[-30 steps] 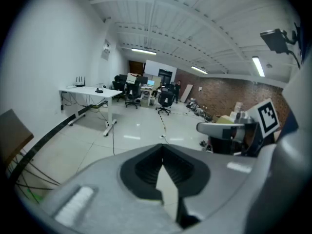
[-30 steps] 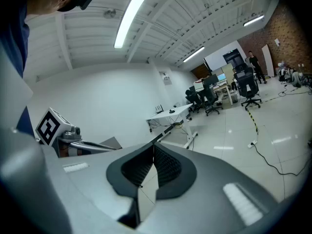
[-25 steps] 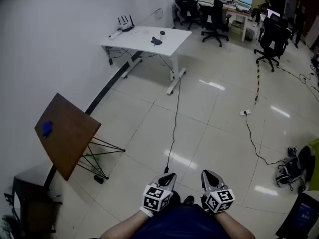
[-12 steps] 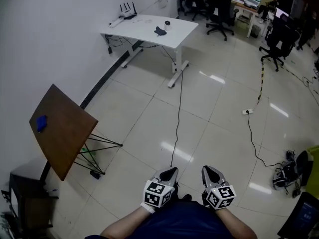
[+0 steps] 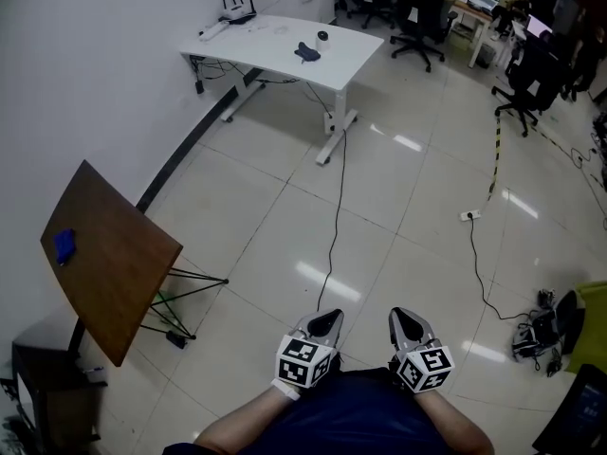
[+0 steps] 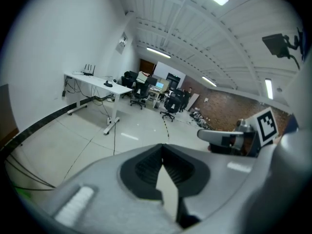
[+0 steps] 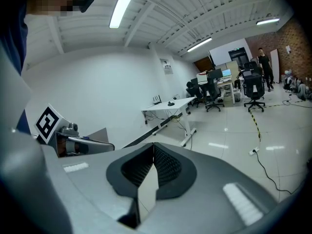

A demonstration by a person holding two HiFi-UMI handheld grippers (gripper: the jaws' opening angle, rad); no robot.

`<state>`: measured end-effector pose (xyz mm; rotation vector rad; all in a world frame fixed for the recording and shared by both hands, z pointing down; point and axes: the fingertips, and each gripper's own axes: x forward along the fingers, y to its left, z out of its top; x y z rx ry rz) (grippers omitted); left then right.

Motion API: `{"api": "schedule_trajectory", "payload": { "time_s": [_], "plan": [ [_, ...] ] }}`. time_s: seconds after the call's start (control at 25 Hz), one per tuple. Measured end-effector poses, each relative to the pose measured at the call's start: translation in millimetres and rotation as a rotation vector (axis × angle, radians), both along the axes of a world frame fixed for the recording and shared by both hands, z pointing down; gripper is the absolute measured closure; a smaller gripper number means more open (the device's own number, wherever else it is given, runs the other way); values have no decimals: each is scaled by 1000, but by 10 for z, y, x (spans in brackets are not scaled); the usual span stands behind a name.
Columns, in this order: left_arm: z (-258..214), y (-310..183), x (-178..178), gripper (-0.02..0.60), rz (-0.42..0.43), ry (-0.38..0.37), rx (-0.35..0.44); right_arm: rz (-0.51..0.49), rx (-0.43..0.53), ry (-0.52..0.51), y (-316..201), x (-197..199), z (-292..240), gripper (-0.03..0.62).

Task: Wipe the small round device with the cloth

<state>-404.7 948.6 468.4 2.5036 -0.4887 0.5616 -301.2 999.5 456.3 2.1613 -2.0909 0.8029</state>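
Your left gripper (image 5: 322,322) has its fingers (image 6: 146,168) pressed together with nothing between them, and the right gripper (image 5: 408,320) is the same, closed and empty. Both sit low in front of your body, side by side and pointing to 12 o'clock.

The step in hand looks like the approach, since the task's things are far off. The white bench (image 5: 256,50) stands well away at 12 o'clock in the head view. The dark cloth (image 5: 305,52) lies on it, and the small round device (image 5: 323,36) sits just beside the cloth at 1 o'clock.

- A cable (image 5: 334,226) runs along the floor from just ahead of the grippers toward the bench leg, so step to one side of it.
- The tilted brown tabletop (image 5: 109,249) at 9 o'clock is well clear of a straight line.
- Open 1 gripper's fingers before you reach the bench, probably the one nearer the cloth.
- Come down on the cloth from above and take a bunched part of it, so that a fold hangs free for wiping.
- The device looks light enough to slide, so consider steadying it with the other gripper.
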Motion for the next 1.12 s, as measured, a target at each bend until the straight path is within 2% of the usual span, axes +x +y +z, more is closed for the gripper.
{"api": "schedule_trajectory", "payload": {
  "time_s": [0.32,0.48,0.76,1.12],
  "plan": [
    [18,-566,-14,580,-21,43,-6,-21,-23,74,-504,33,-99,582],
    [34,-736,64,580,-26,51,-19,-33,-36,76,-693,67,-76,582],
    [80,-1031,316,580,-35,20,11,-60,-25,52,-1071,322,38,582],
    [-21,-1721,899,580,-124,-16,63,-144,39,15,-1849,910,21,582]
  ]
}}
